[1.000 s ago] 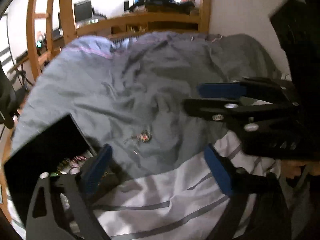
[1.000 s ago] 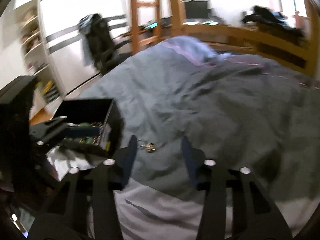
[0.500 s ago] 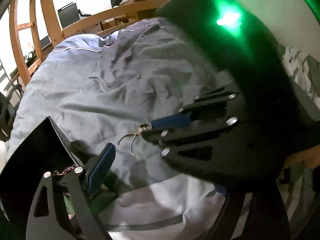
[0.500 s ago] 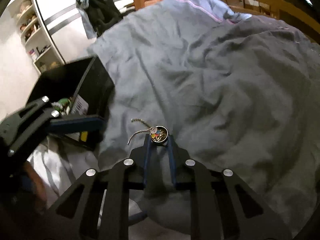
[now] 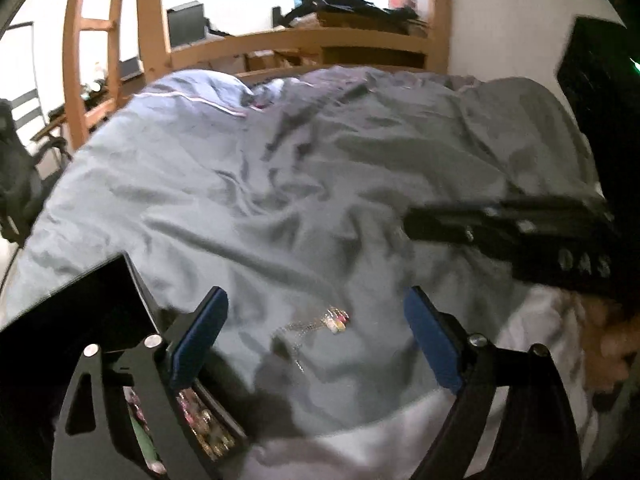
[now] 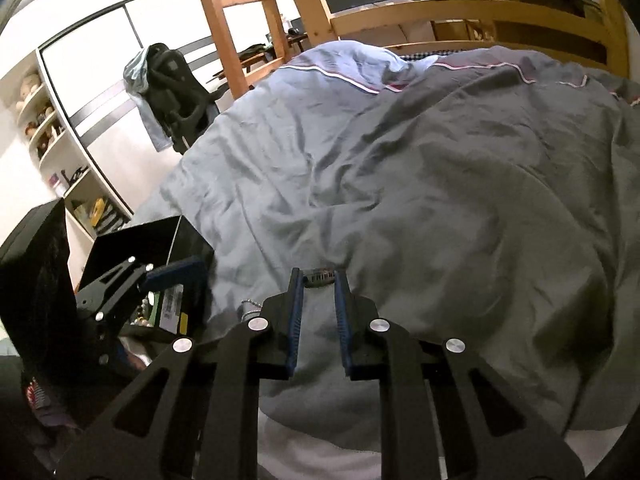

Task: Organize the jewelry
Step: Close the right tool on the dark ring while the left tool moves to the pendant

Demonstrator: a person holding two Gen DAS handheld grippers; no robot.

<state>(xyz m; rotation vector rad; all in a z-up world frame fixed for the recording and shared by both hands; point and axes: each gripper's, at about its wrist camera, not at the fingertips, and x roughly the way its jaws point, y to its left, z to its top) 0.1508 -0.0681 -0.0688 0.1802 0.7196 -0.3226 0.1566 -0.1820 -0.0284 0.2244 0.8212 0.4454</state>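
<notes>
Rumpled grey duvet (image 6: 440,200), with an open black storage box (image 6: 132,240) at its left. Step: pickup. Right gripper (image 6: 318,292), jaws just closed narrow, pinches the small round bead-filled pendant (image 6: 318,277) at its tips; left gripper (image 5: 314,304) gapes wide, empty. Next, likely: lift the pendant to the box, with the chain clear of the rim.

Dim, motion-blurred fisheye views, blown-out backlight behind, bowed edges

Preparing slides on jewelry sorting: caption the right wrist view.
Right gripper with narrowed fingers framing a round pendant on the grey duvet.
</notes>
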